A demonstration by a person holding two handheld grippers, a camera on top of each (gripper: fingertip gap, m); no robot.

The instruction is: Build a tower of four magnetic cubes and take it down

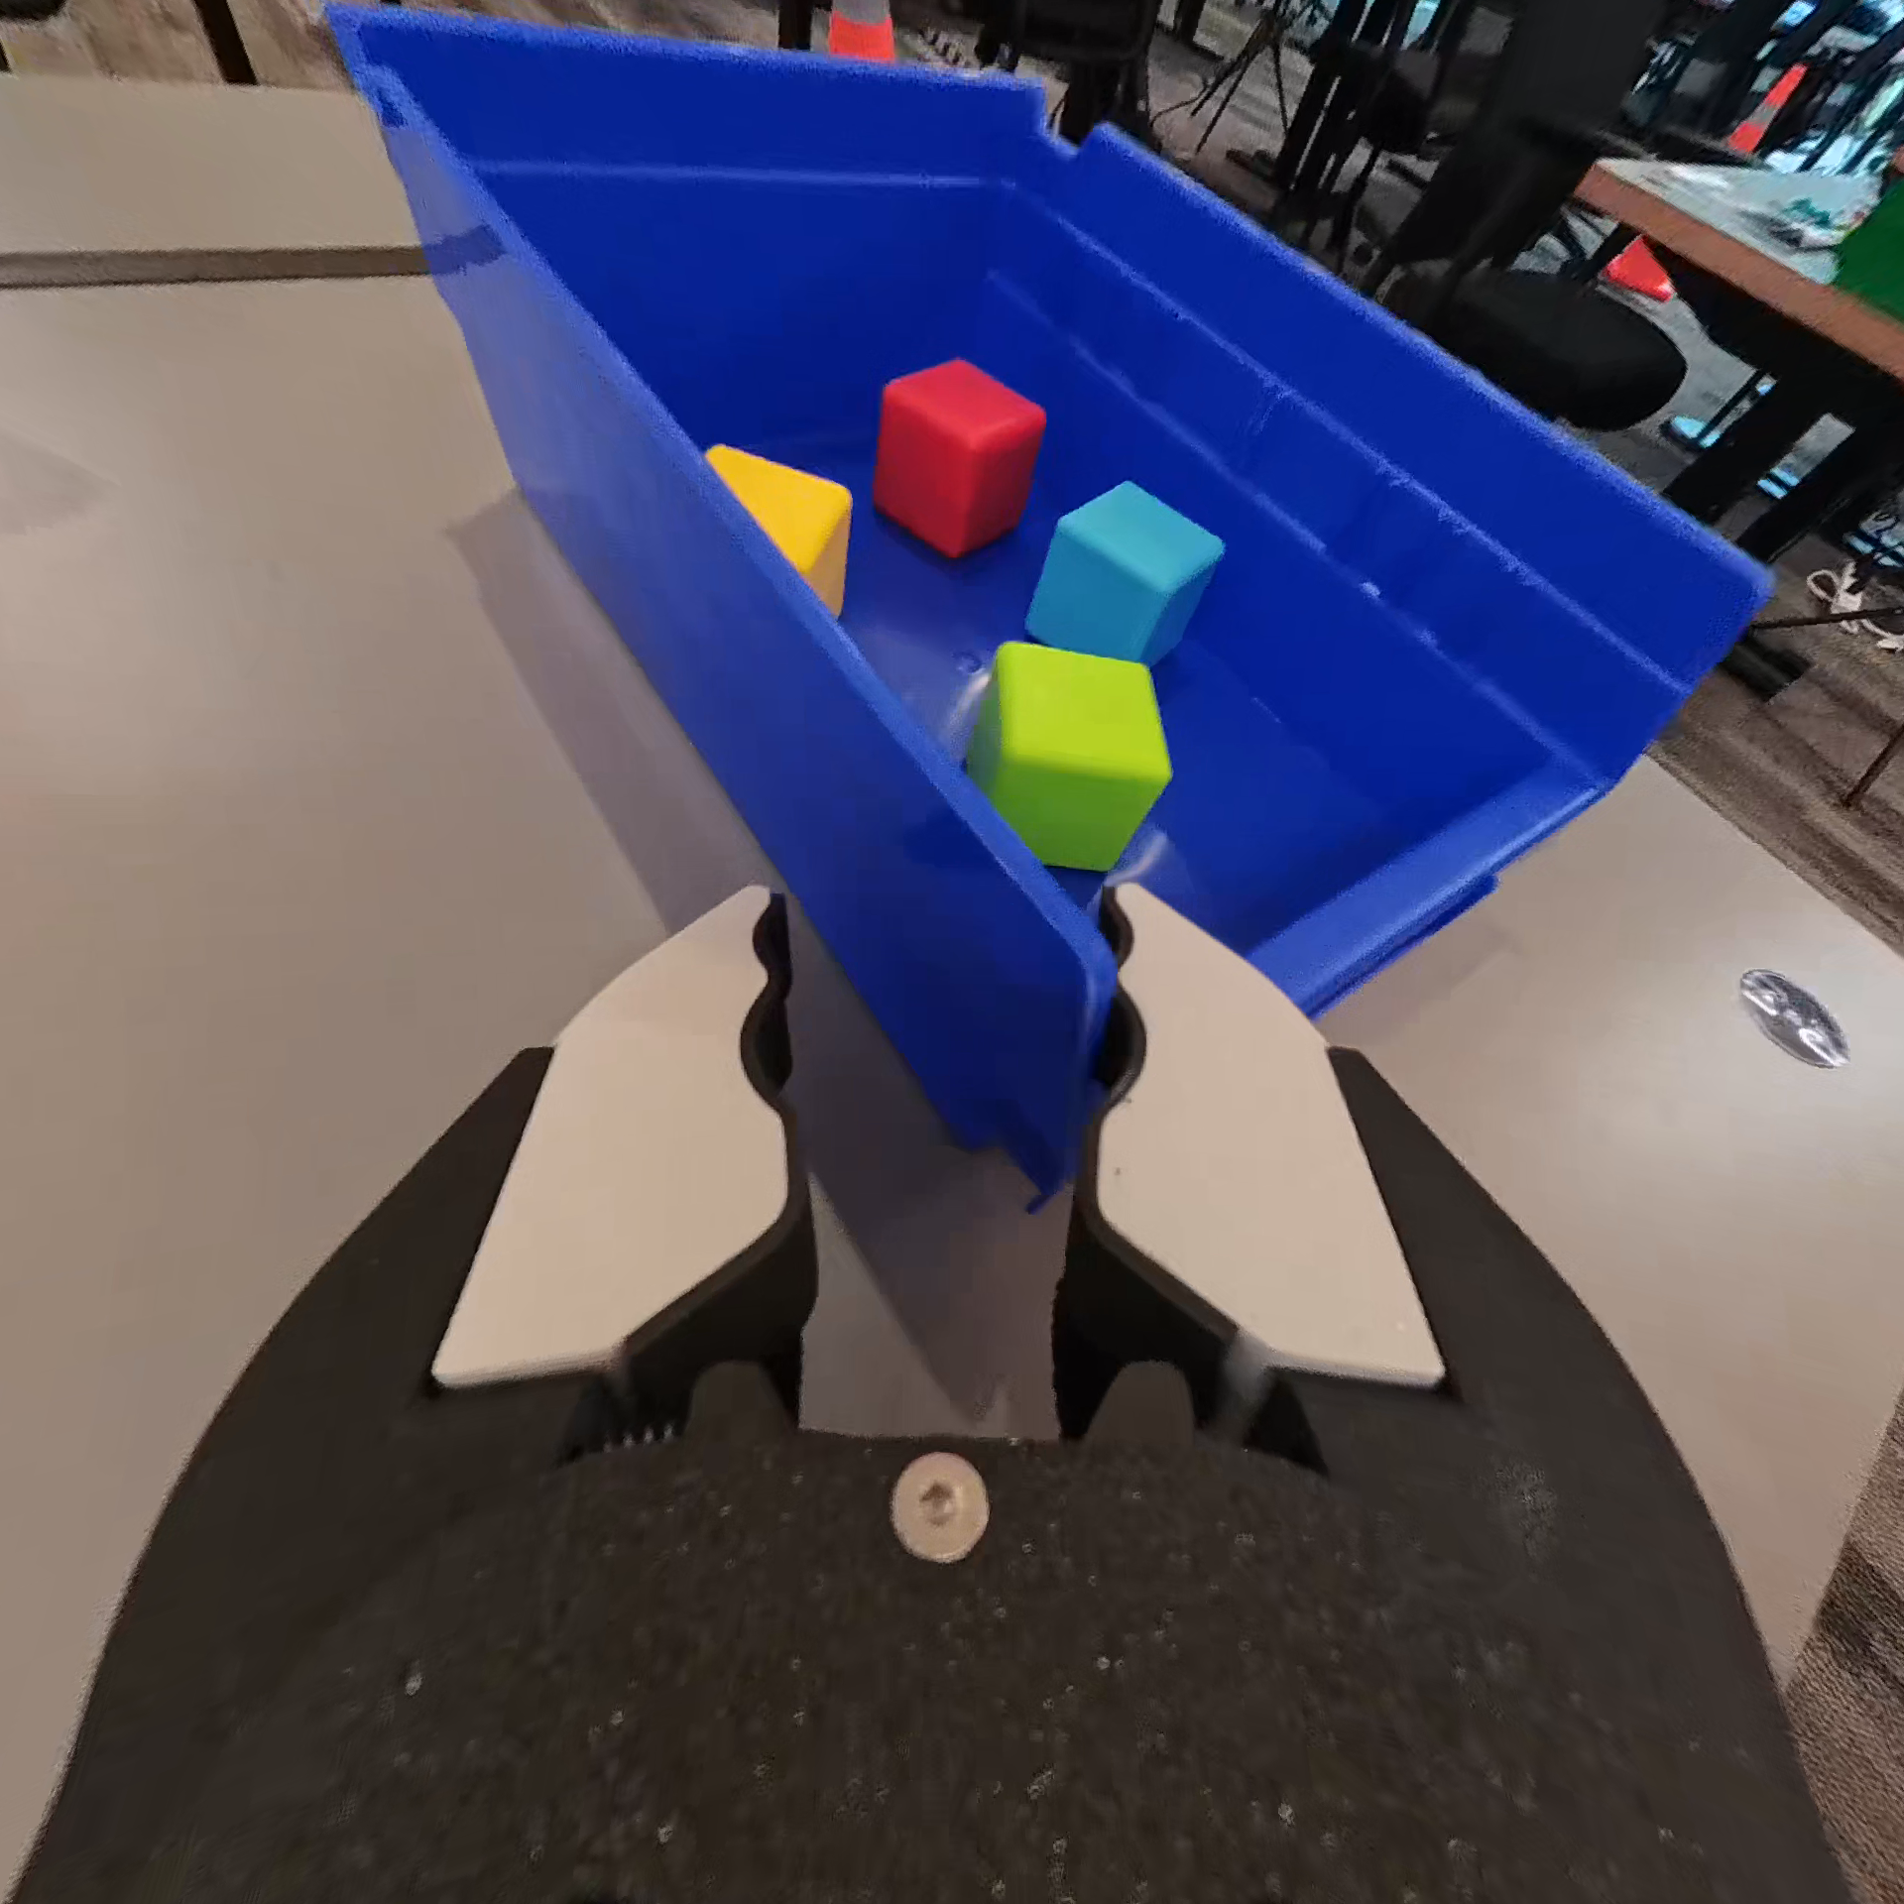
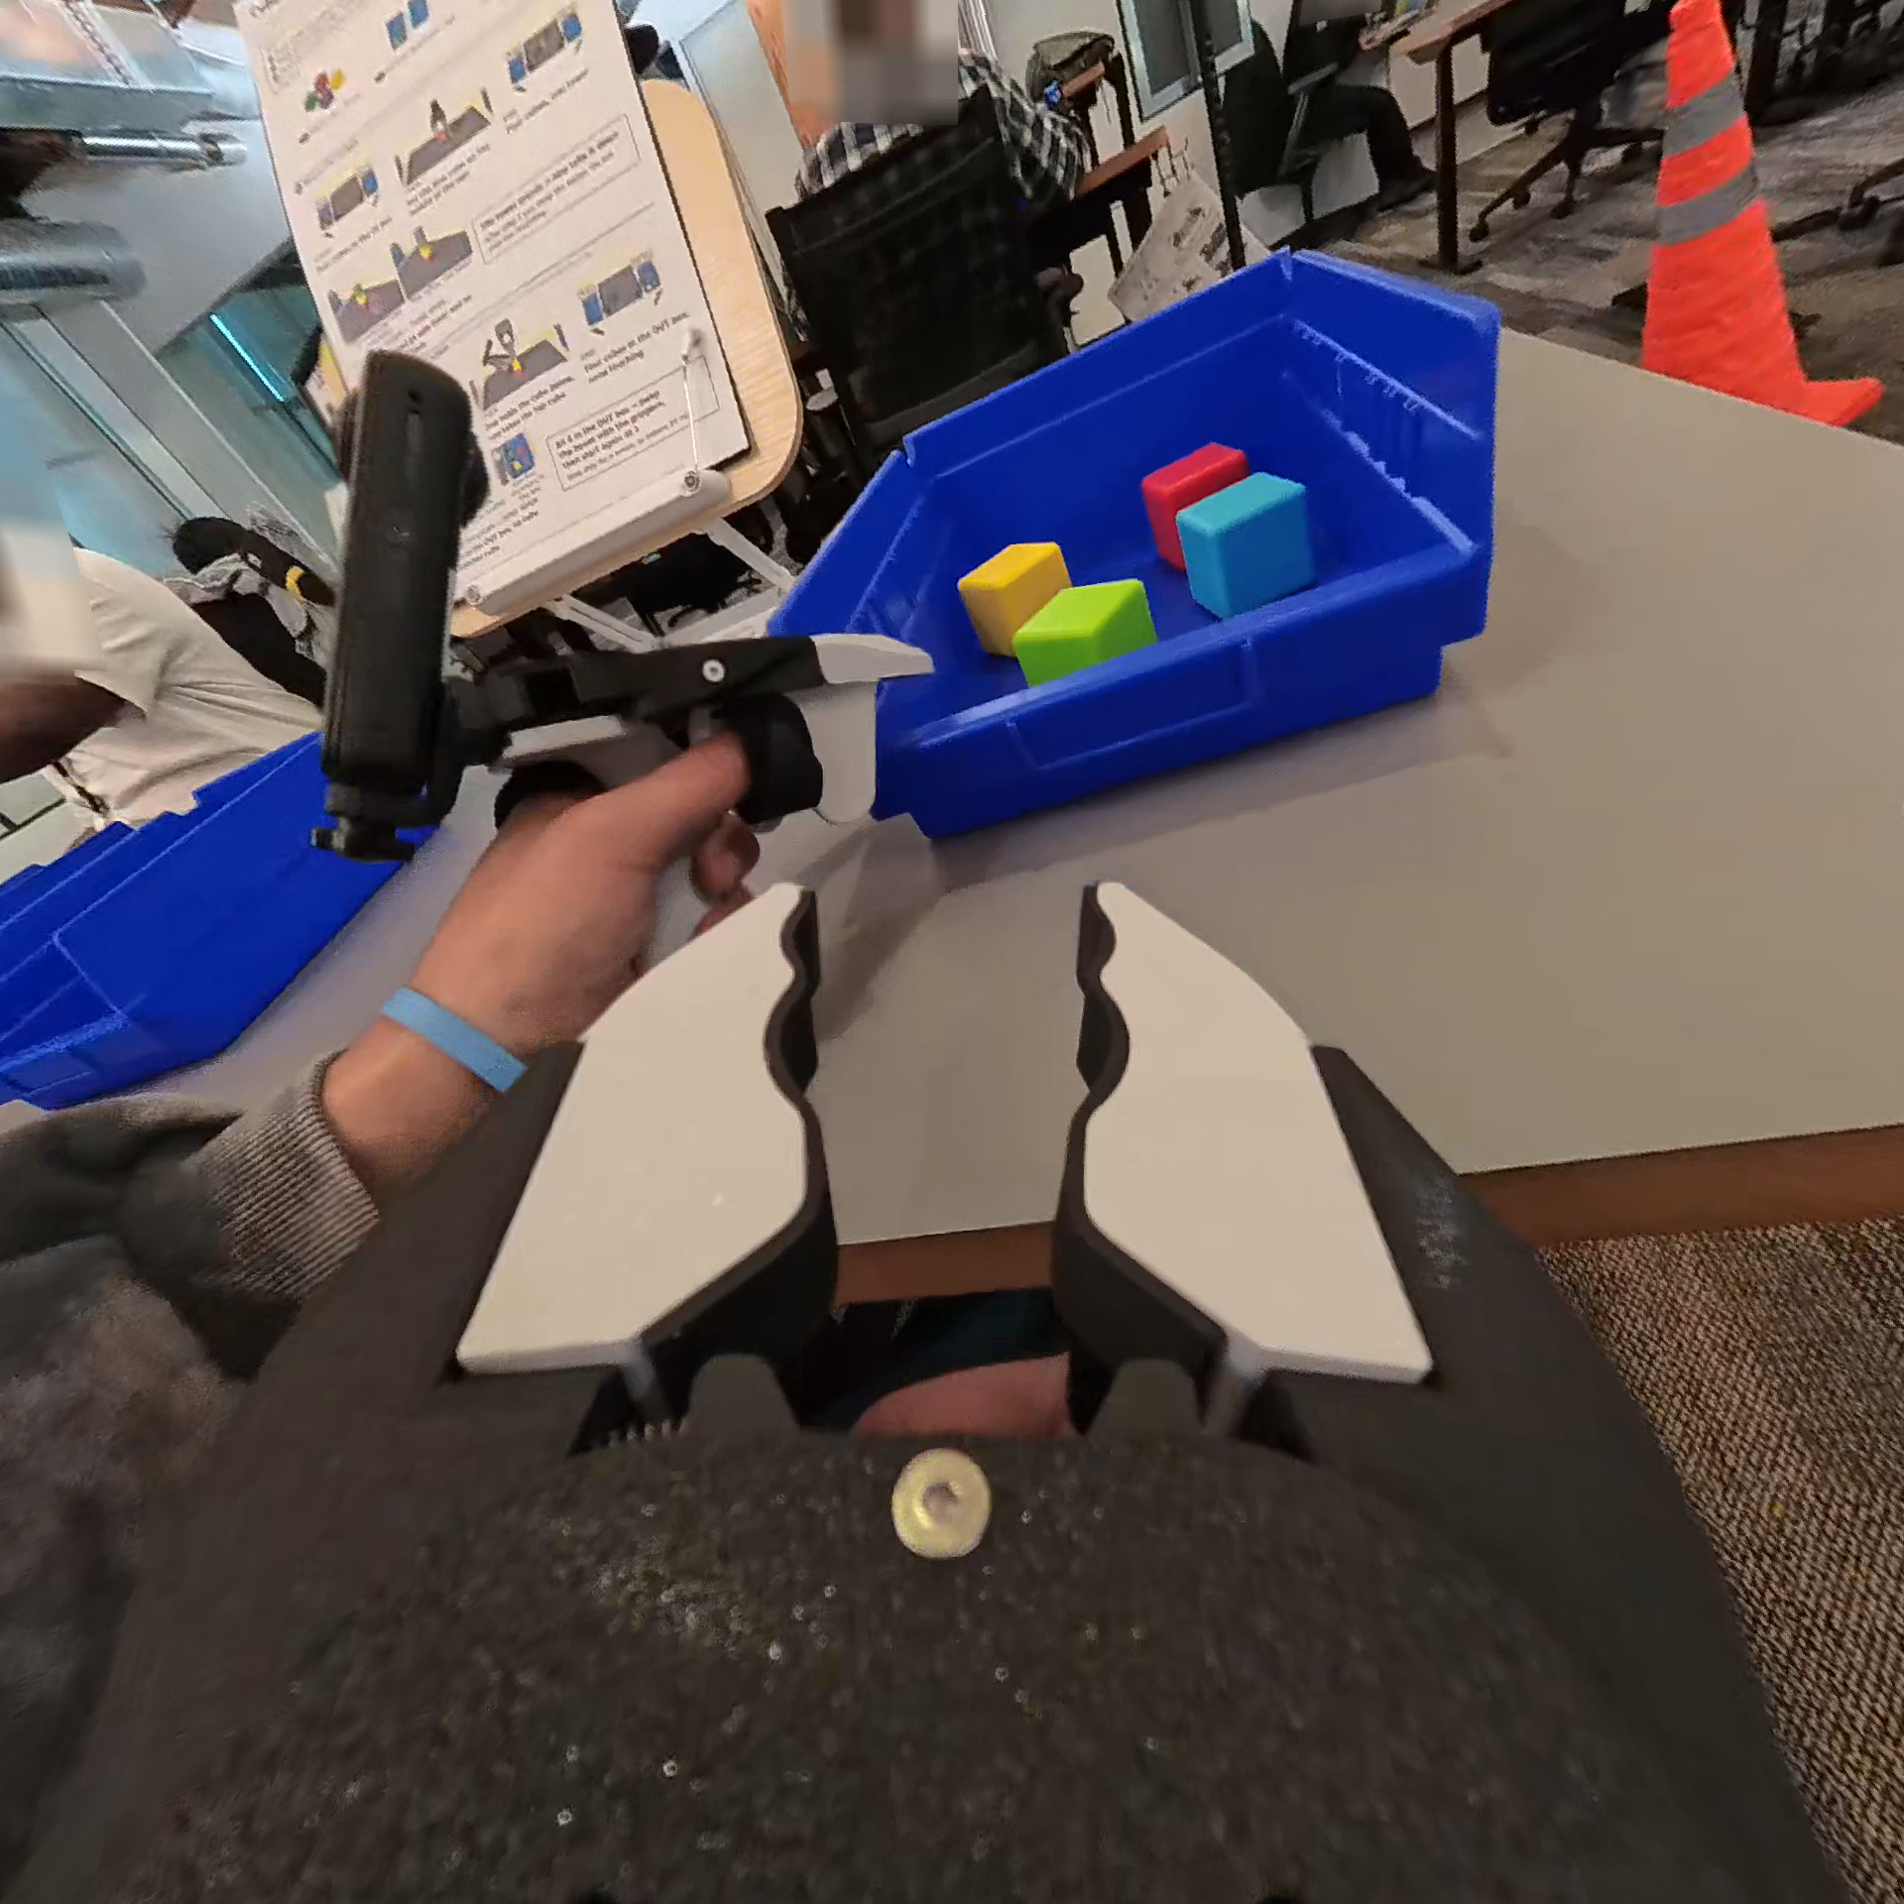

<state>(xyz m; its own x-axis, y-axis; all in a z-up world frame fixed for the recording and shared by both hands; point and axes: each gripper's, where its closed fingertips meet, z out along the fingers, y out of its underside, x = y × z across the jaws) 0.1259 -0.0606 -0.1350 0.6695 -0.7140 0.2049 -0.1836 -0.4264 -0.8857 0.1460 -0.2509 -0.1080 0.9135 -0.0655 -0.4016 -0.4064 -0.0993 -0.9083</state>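
Observation:
A blue bin (image 1: 721, 618) stands on the grey table and holds a red cube (image 1: 958, 453), a yellow cube (image 1: 799, 515), a light blue cube (image 1: 1123, 572) and a green cube (image 1: 1066, 752), all lying apart. My left gripper (image 1: 943, 907) is open and straddles the bin's near corner wall, with one finger inside and one outside. In the right wrist view the bin (image 2: 1133, 721), the red cube (image 2: 1185, 479), light blue cube (image 2: 1247, 541), yellow cube (image 2: 1010, 592), green cube (image 2: 1082, 623) and left gripper (image 2: 886, 737) show. My right gripper (image 2: 948, 896) is open and empty over the table's near edge.
A second blue bin (image 2: 155, 927) sits at the table's left end. An instruction board (image 2: 495, 258) stands behind the table. An orange cone (image 2: 1710, 227) stands on the floor beyond the far right edge. A small clear disc (image 1: 1793, 1015) lies on the table right of the bin.

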